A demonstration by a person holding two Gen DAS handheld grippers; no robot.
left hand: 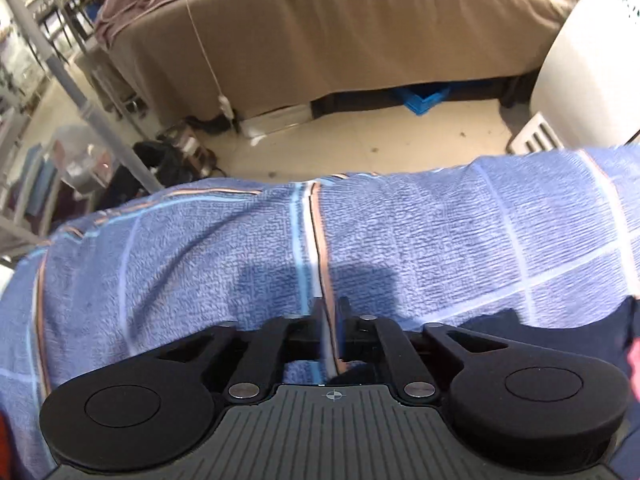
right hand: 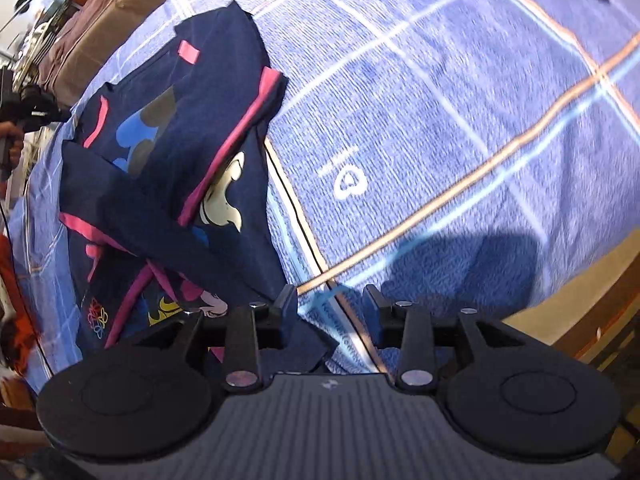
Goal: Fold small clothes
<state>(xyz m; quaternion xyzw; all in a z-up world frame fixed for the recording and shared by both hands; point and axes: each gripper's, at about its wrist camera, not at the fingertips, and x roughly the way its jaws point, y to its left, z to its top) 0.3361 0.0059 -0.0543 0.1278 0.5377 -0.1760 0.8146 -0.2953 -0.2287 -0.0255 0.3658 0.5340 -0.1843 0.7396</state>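
A blue checked towel [right hand: 440, 120] covers the work surface. The crumpled navy child's garment [right hand: 172, 168] lies near its left edge. Beyond the far edge stand a brown-skirted bed [left hand: 320, 40] and tiled floor [left hand: 380, 136]. Left gripper [left hand: 331, 312] fingers sit nearly together, with nothing visibly held; right gripper [right hand: 330, 300] is spread apart.

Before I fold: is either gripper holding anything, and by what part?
Left gripper: nearly shut, hold unclear. Right gripper: open, empty, beside the navy pink-trimmed cartoon-print garment.

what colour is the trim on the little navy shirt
Pink trim on the navy shirt, clearest in the right wrist view.
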